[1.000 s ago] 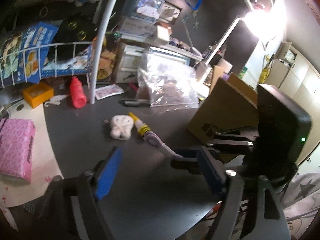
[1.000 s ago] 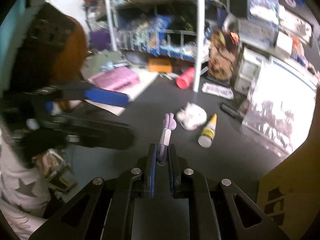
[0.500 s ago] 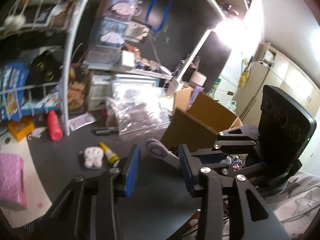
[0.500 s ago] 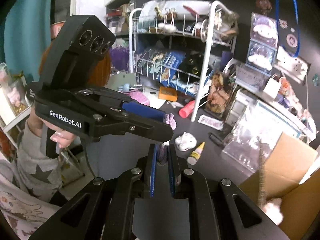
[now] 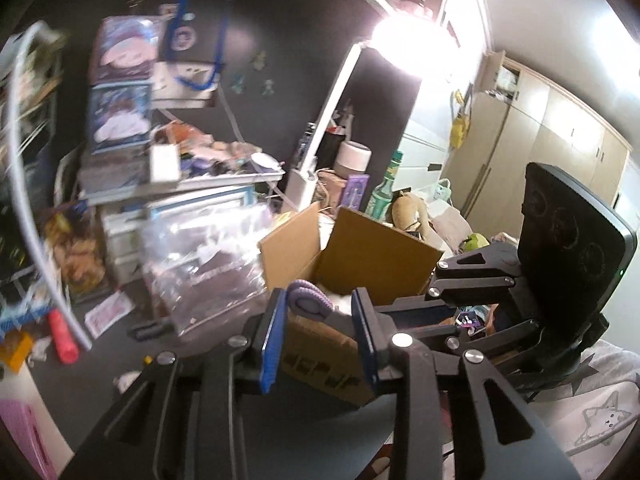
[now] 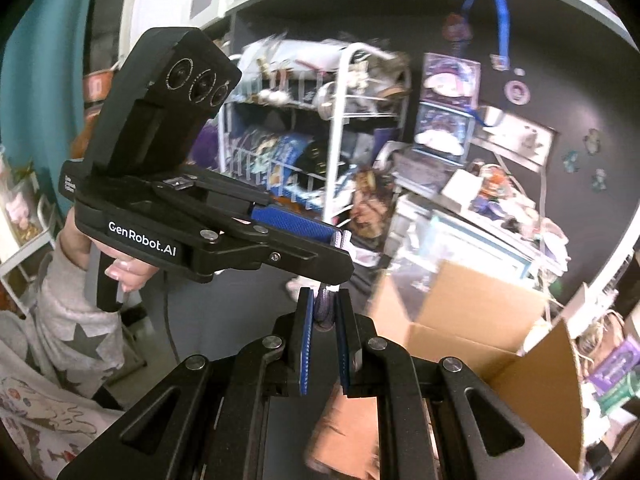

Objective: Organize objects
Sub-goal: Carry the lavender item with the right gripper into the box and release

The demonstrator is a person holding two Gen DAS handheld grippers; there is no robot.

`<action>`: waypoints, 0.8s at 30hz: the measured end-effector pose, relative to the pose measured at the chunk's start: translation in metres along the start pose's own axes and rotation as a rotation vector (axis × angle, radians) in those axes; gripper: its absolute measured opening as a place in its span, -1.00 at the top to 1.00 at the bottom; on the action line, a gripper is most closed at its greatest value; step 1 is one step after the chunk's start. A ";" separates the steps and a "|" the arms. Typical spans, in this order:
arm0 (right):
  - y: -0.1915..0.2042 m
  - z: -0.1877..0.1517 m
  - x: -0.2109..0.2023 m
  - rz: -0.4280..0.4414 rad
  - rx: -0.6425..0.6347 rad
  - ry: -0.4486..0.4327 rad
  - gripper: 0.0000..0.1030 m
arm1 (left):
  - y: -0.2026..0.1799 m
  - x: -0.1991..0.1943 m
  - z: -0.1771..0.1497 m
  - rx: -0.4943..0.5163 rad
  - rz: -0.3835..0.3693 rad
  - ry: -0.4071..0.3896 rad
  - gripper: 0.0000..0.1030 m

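- Left tongs (image 5: 318, 334), seen from the left wrist, stand spread apart with the rounded head of a purple razor (image 5: 308, 301) between their blue pads (image 5: 272, 340); whether either pad touches it I cannot tell. Just beyond the head sits the open cardboard box (image 5: 380, 256) on the dark surface (image 5: 100, 356). The right tongs' body comes in from the right, so the razor's long axis runs roughly across this view, toward that side.
- Right tongs (image 6: 325, 312), seen from the right wrist, are clamped on the razor's (image 6: 325, 305) handle, which points straight ahead along the fingers. Its far end reaches the left tongs (image 6: 336, 240), which cross from the left, held by a hand (image 6: 120, 268). The box (image 6: 472, 320) lies ahead and to the right, its mouth open.
- Judgement: the razor is airborne, near the box's front edge. The right hand alone carries it, so the drop turns on swinging that hand rightward over the opening.
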State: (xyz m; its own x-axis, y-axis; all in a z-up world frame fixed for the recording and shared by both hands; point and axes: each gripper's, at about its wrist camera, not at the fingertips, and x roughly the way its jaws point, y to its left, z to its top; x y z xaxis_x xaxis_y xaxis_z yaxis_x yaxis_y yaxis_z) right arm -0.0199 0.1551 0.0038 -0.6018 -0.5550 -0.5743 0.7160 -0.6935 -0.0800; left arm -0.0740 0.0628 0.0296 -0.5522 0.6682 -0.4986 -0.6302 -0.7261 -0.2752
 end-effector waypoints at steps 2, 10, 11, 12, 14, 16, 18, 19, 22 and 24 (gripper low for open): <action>-0.011 -0.001 -0.007 -0.005 0.018 -0.007 0.88 | -0.009 0.010 0.011 0.020 -0.006 0.008 0.42; -0.065 -0.013 -0.035 -0.012 0.131 -0.009 0.88 | -0.032 0.059 0.040 0.067 -0.031 0.083 0.42; -0.071 -0.015 -0.036 -0.012 0.144 -0.002 0.88 | -0.034 0.066 0.040 0.071 -0.030 0.096 0.42; -0.075 -0.017 -0.036 -0.016 0.152 0.006 0.88 | -0.035 0.072 0.040 0.074 -0.029 0.108 0.42; -0.082 -0.022 -0.036 -0.022 0.163 0.025 0.88 | -0.037 0.083 0.040 0.075 -0.030 0.134 0.42; -0.087 -0.027 -0.032 -0.025 0.174 0.051 0.88 | -0.037 0.092 0.038 0.073 -0.029 0.158 0.42; -0.091 -0.030 -0.029 -0.024 0.178 0.075 0.88 | -0.037 0.098 0.036 0.070 -0.029 0.174 0.42; -0.093 -0.032 -0.027 -0.024 0.182 0.089 0.88 | -0.036 0.101 0.036 0.070 -0.028 0.183 0.42; -0.096 -0.036 -0.023 -0.021 0.186 0.125 0.88 | -0.035 0.107 0.034 0.071 -0.025 0.203 0.42; -0.098 -0.037 -0.020 -0.021 0.187 0.146 0.87 | -0.034 0.110 0.033 0.073 -0.024 0.215 0.42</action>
State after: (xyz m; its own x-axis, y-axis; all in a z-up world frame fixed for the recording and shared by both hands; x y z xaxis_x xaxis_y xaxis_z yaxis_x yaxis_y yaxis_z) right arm -0.0647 0.2511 -0.0070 -0.5480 -0.4768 -0.6873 0.6179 -0.7846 0.0516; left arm -0.1316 0.1667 0.0112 -0.4124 0.6293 -0.6587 -0.6839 -0.6916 -0.2325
